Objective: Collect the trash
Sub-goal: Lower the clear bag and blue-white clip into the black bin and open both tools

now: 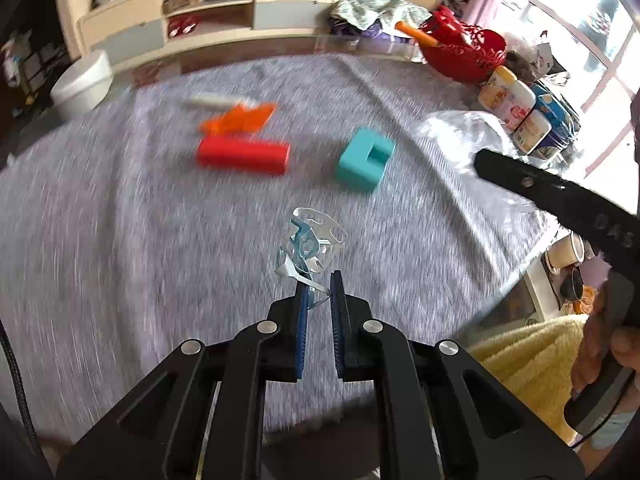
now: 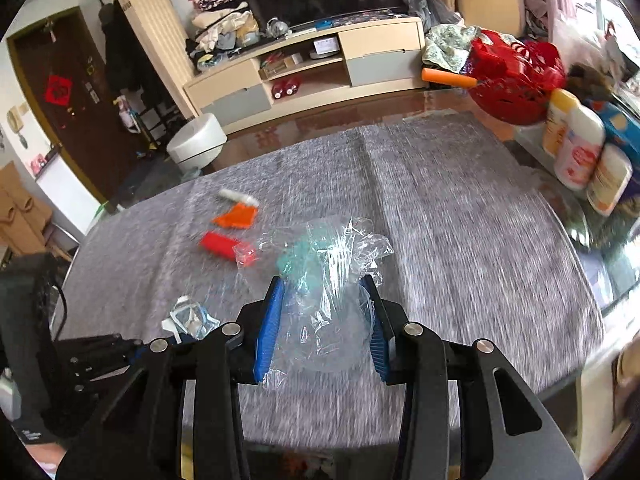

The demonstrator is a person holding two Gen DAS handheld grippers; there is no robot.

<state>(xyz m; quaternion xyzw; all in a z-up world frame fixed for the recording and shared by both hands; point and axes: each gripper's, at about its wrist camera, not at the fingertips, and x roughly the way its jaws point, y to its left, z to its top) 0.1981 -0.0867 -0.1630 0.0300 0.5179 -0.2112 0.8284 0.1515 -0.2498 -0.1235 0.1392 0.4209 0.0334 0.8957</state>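
My left gripper (image 1: 318, 286) is shut on the tail of a crumpled clear-and-blue wrapper (image 1: 310, 246), which is held just above the grey cloth (image 1: 120, 220). The right wrist view shows that wrapper (image 2: 192, 318) at lower left. My right gripper (image 2: 325, 285) is shut on a crinkled clear plastic bag (image 2: 340, 268) that bulges between its blue pads. In the left wrist view the same bag (image 1: 460, 136) hangs at the right. On the cloth lie a red block (image 1: 244, 156), a teal C-shaped block (image 1: 366, 159), an orange piece (image 1: 240, 118) and a white tube (image 1: 216, 101).
A red basket (image 1: 464, 50) and several bottles (image 1: 508, 98) stand at the table's far right edge. A white round bin (image 1: 82, 84) sits on the floor beyond the left edge. A yellow towel (image 1: 532, 356) lies at the near right, below a hand on the right gripper.
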